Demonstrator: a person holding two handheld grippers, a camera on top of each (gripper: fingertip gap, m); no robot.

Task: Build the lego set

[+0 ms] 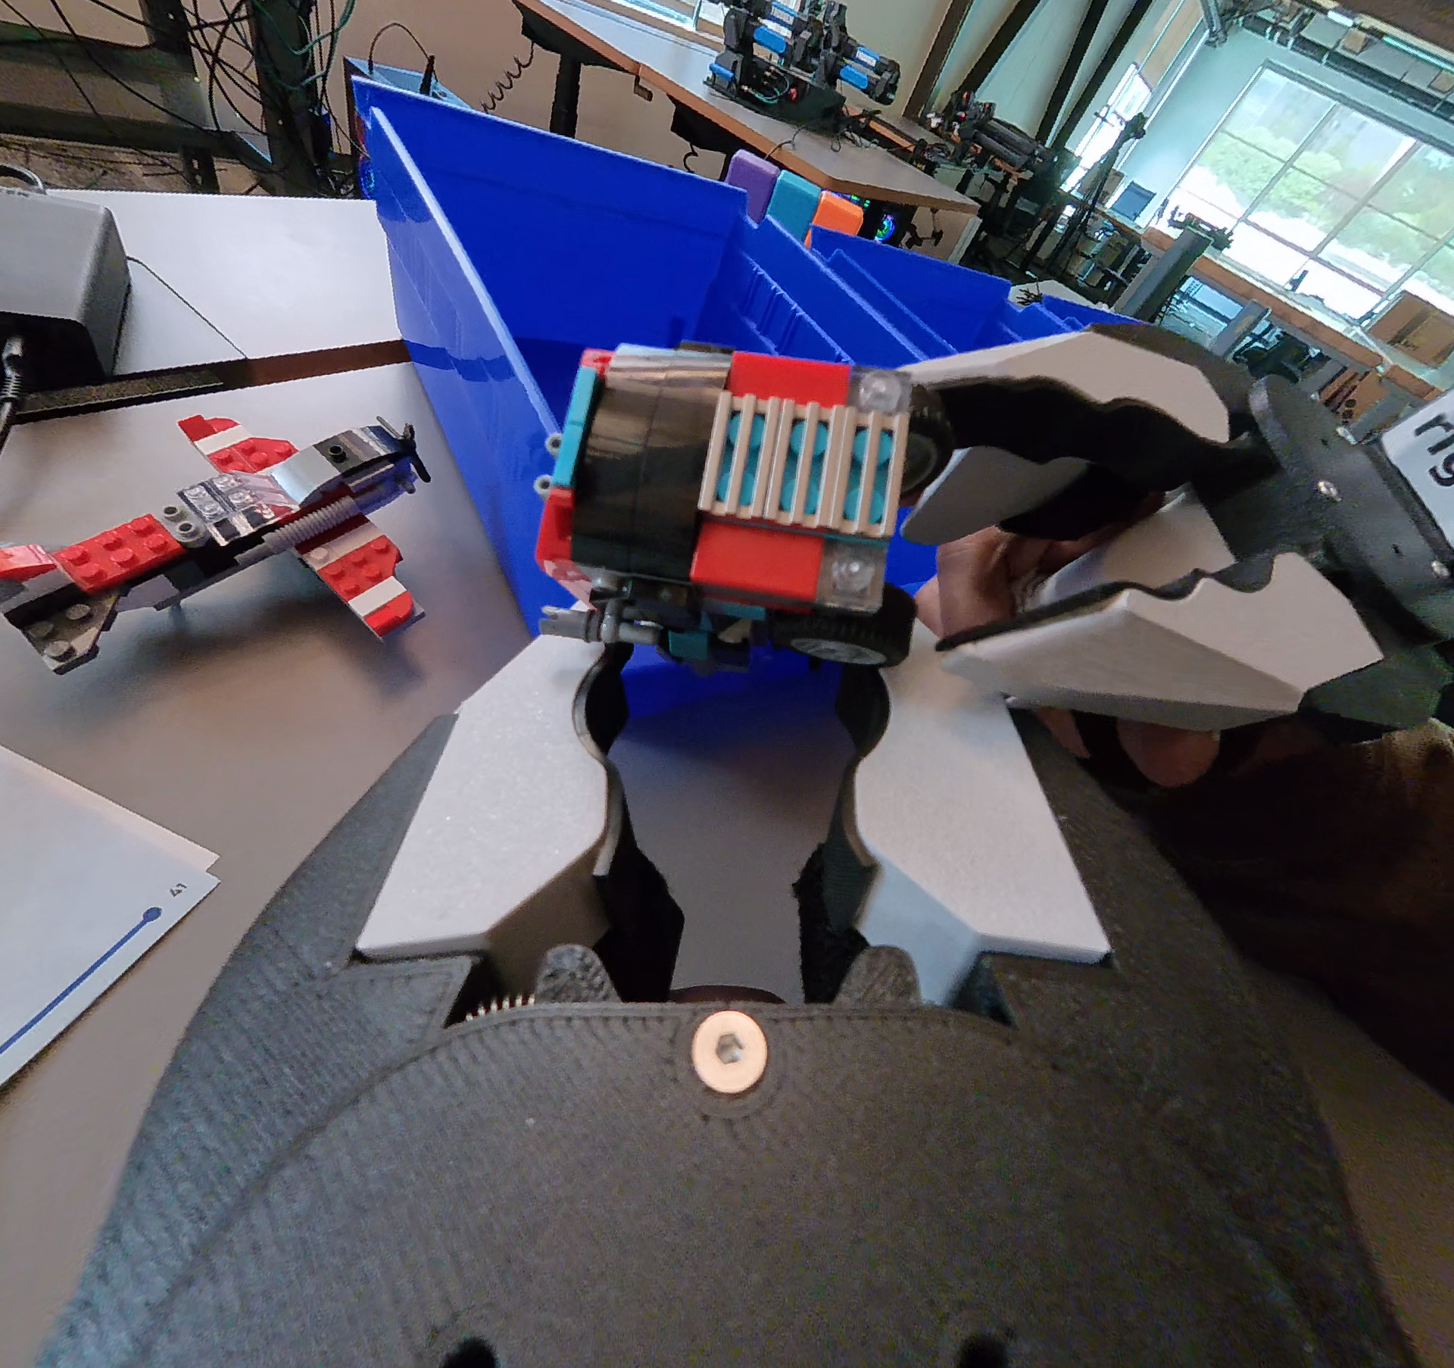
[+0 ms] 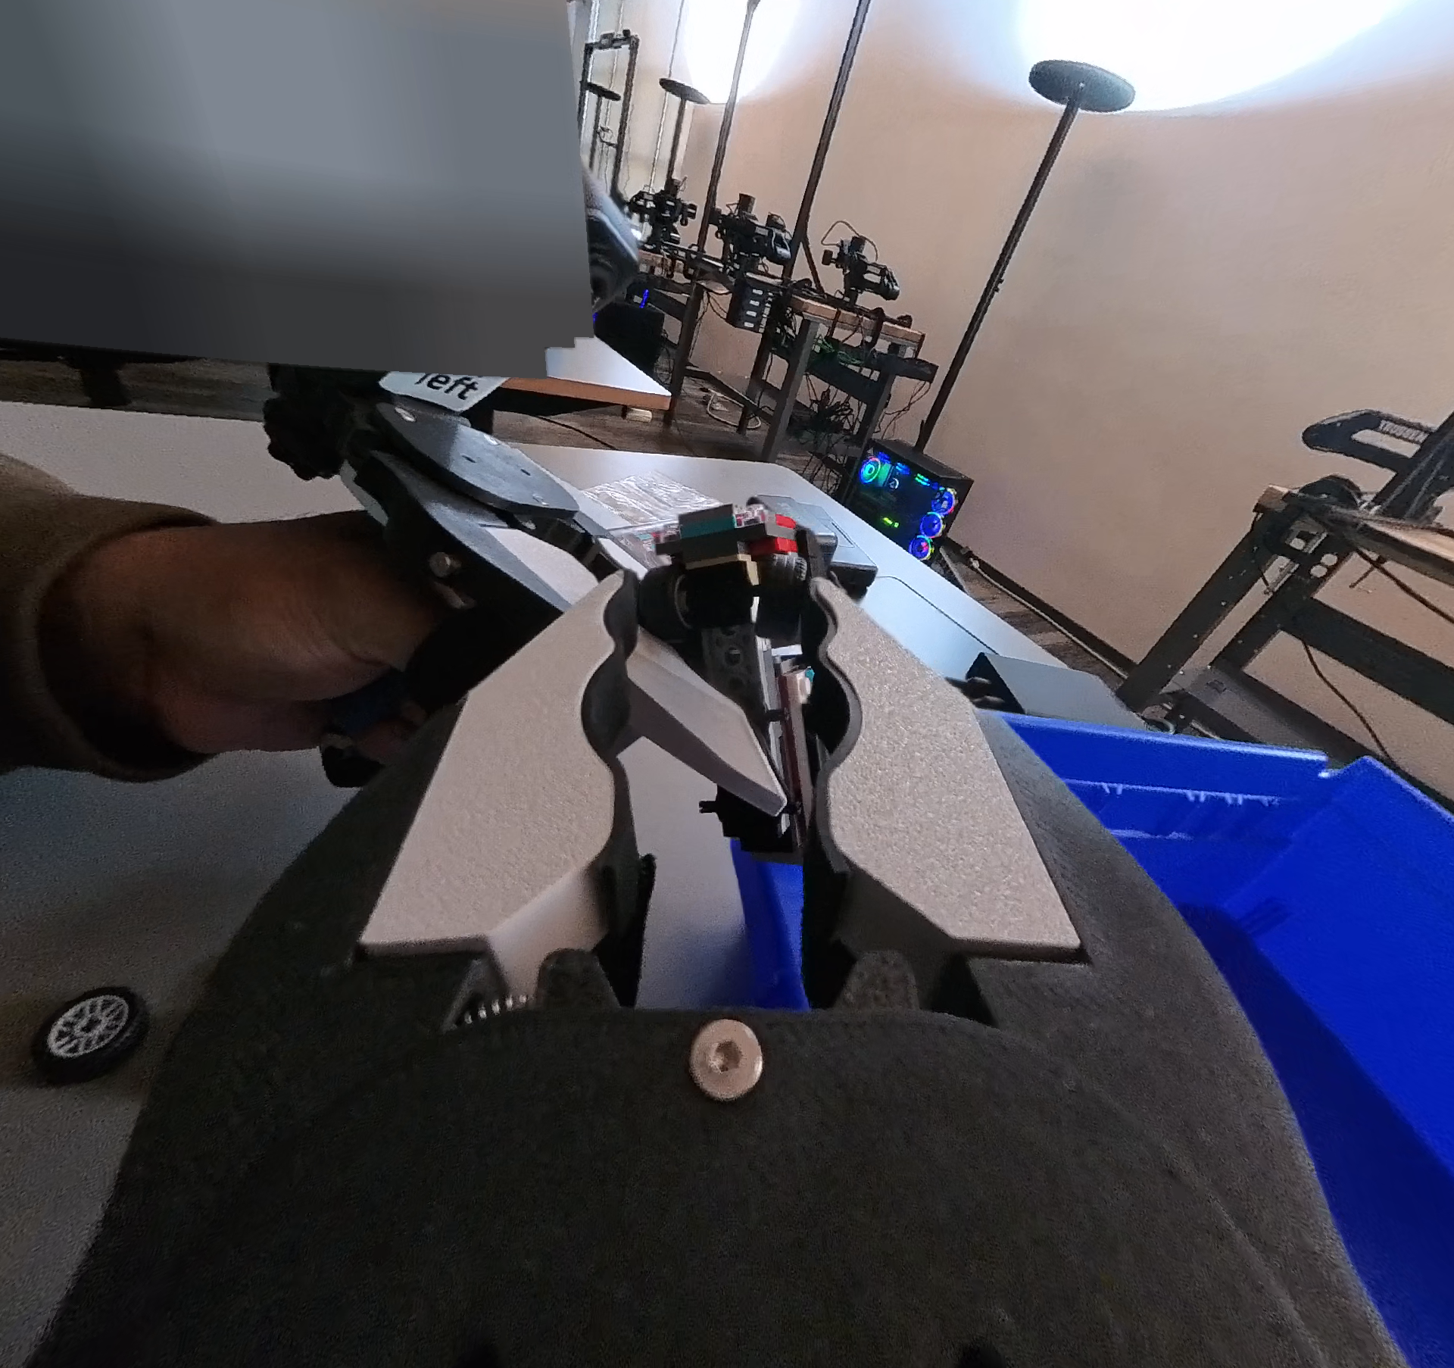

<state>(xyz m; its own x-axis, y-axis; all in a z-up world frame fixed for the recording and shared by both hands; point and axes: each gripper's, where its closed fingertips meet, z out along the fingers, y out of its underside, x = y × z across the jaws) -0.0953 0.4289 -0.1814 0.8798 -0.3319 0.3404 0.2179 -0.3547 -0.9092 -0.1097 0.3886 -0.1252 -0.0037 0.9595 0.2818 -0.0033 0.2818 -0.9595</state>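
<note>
1. A white sheet (image 1: 79,897) lies at the left edge of the grey counter (image 1: 260,740).
2. Beside it sits a red, white and black brick plane (image 1: 212,535), resting on the counter and well apart from both hand-held grippers.
3. A loose black wheel (image 2: 90,1031) lies on the counter in the right wrist view.
4. A blue bin (image 1: 551,268) stands just right of the plane, with more blue bins behind it.
5. The left hand-held gripper (image 1: 720,669) is held with its jaws apart. Its tips are just under the truck, and blue bin shows through the gap. I cannot tell whether the tips touch the truck.
6. The brick truck (image 1: 724,496), red, black and teal with a pale grille, is held up over the bin's near edge, off the counter.
7. The right hand-held gripper (image 2: 724,594) comes in from the right and clamps the truck at its wheeled end, 1 finger on each side.
8. A hand (image 1: 976,582) shows behind those fingers.
</note>
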